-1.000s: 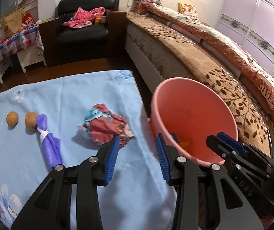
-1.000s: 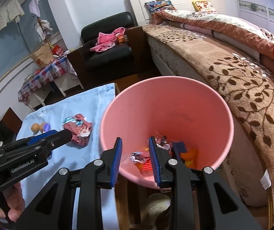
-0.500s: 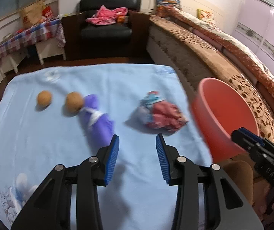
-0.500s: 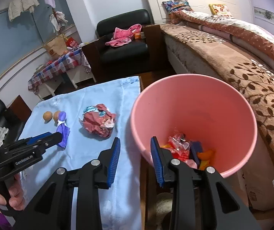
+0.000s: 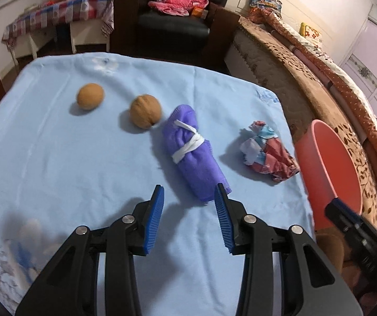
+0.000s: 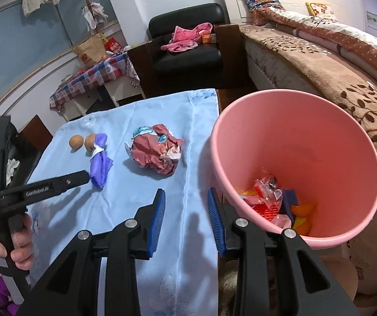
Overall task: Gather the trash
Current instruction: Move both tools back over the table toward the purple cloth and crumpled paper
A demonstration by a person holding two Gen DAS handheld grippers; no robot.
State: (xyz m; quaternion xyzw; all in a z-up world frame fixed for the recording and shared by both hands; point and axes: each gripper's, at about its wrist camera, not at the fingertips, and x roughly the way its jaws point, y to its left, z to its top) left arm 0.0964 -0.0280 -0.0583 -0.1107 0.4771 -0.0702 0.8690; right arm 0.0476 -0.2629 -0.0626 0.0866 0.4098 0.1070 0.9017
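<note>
A rolled purple cloth tied with a white strip (image 5: 193, 152) lies on the light blue tablecloth (image 5: 56, 171); it also shows in the right wrist view (image 6: 99, 160). A crumpled red and blue wrapper (image 5: 267, 155) (image 6: 157, 152) lies to its right. Two brown walnuts (image 5: 145, 114) (image 5: 89, 96) lie to its left. A pink bucket (image 6: 288, 121) (image 5: 330, 168) with trash inside stands off the table's right edge. My left gripper (image 5: 188, 202) is open and empty, just short of the purple roll. My right gripper (image 6: 185, 208) is open and empty over the table's right edge.
A bed with a brown leaf-patterned blanket (image 6: 333, 60) runs along the right. A black armchair with pink clothes (image 5: 178, 13) stands behind the table. A checkered side table (image 5: 56, 15) stands at the back left.
My left gripper has swung left from the bucket and wrapper to face the purple roll. My right gripper has moved left from over the bucket to the table's right edge.
</note>
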